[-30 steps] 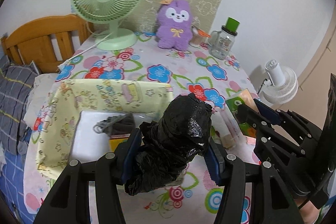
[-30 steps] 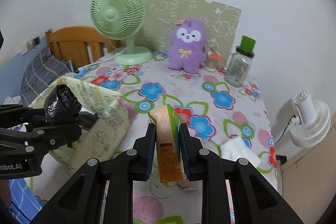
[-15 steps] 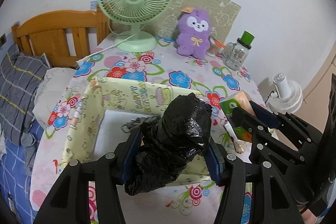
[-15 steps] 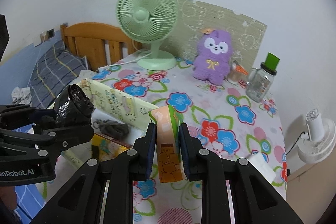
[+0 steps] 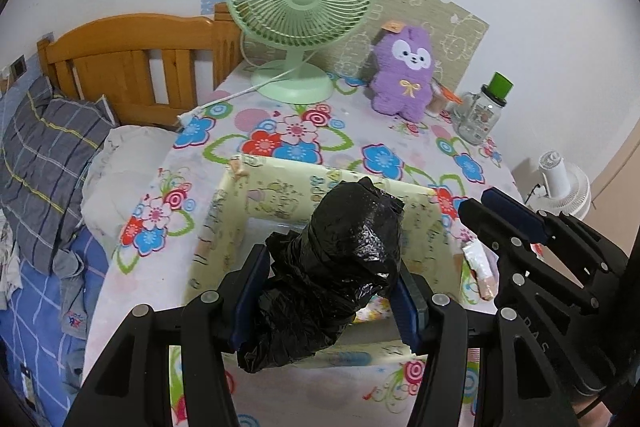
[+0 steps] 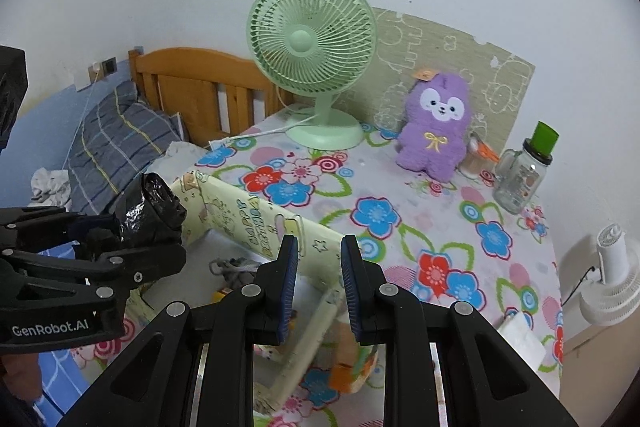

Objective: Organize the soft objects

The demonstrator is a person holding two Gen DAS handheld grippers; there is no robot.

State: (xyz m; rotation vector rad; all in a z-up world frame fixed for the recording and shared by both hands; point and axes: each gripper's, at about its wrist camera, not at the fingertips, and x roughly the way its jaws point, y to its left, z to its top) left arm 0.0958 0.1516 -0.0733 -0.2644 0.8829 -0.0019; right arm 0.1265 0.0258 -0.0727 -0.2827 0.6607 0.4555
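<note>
My left gripper is shut on a crumpled black plastic bag roll and holds it above the pale yellow fabric storage box; it also shows in the right wrist view. My right gripper is open and empty over the box's right wall. The orange and green tissue pack lies blurred below the right gripper, beside the box's near wall. A grey cord bundle lies inside the box.
A green desk fan, a purple plush toy and a glass jar with a green lid stand at the back of the flowered table. A white packet lies at right. A bed with a wooden headboard is at left.
My right gripper has opened and let go of the tissue pack, which now lies below it. Both grippers have moved over the box. The left gripper still holds the black bag.
</note>
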